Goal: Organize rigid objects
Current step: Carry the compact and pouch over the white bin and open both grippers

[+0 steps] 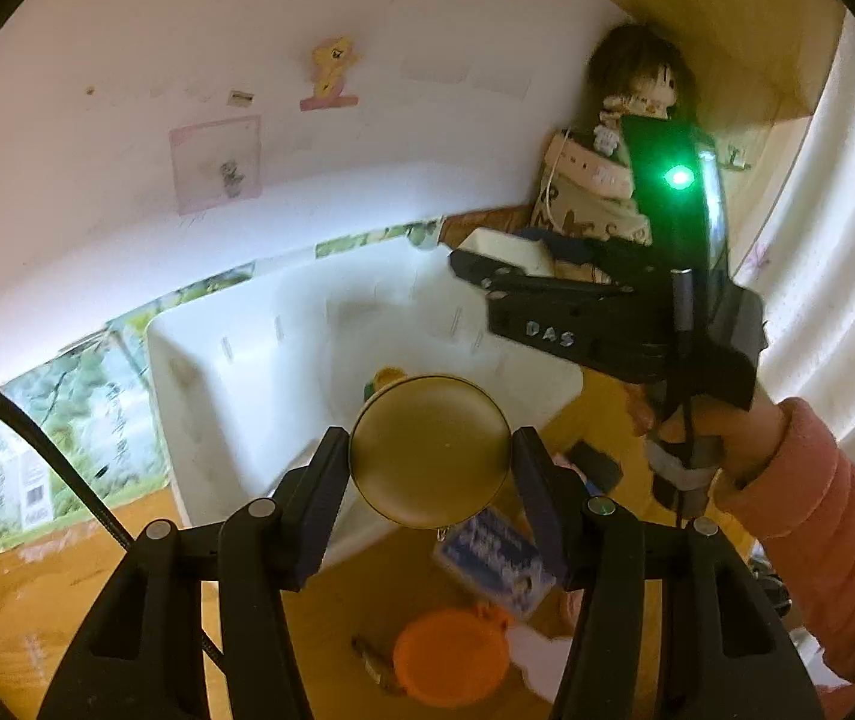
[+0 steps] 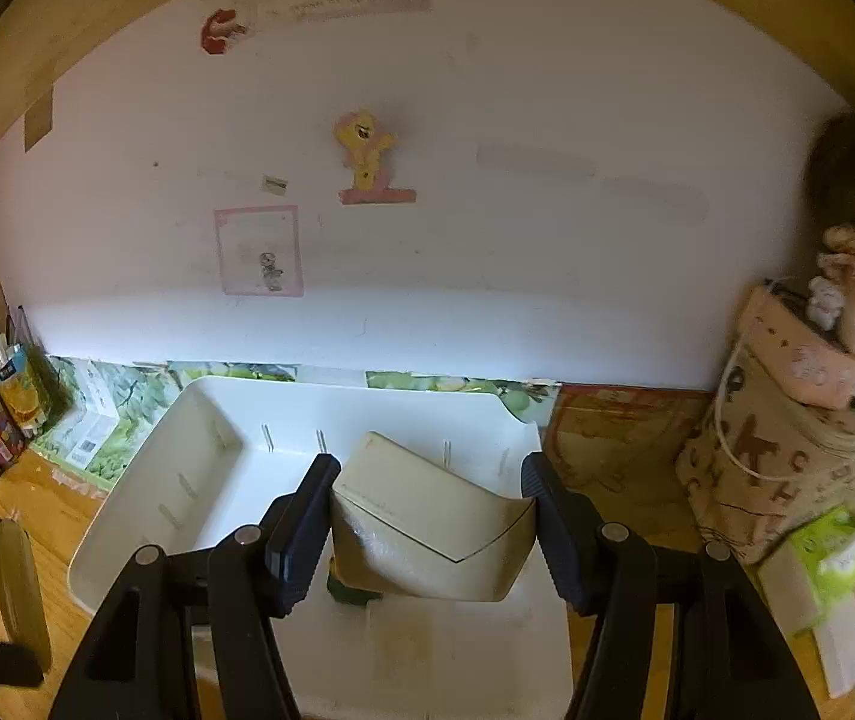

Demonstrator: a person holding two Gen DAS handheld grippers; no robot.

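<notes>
My left gripper [image 1: 430, 456] is shut on a round gold tin [image 1: 427, 444], which hangs over the near right corner of a white plastic bin [image 1: 247, 372]. A small yellow and green toy [image 1: 382, 381] peeks out behind the tin, inside the bin. My right gripper [image 2: 429, 492] is shut on a cream case [image 2: 433, 528] above the bin [image 2: 217, 438]. In the left wrist view that right gripper [image 1: 487, 267] is held by a hand in a pink sleeve [image 1: 835, 540] over the bin's far right corner. The tin [image 2: 19, 588] shows edge-on at the right wrist view's left border.
On the wooden desk lie an orange lid [image 1: 451, 657] and a blue card pack [image 1: 493, 558]. A doll [image 1: 637, 84] sits on a patterned bag [image 2: 775, 456] at the right. Bottles and cartons [image 2: 1, 414] crowd the back left. A green tissue pack [image 2: 829, 564] lies near right.
</notes>
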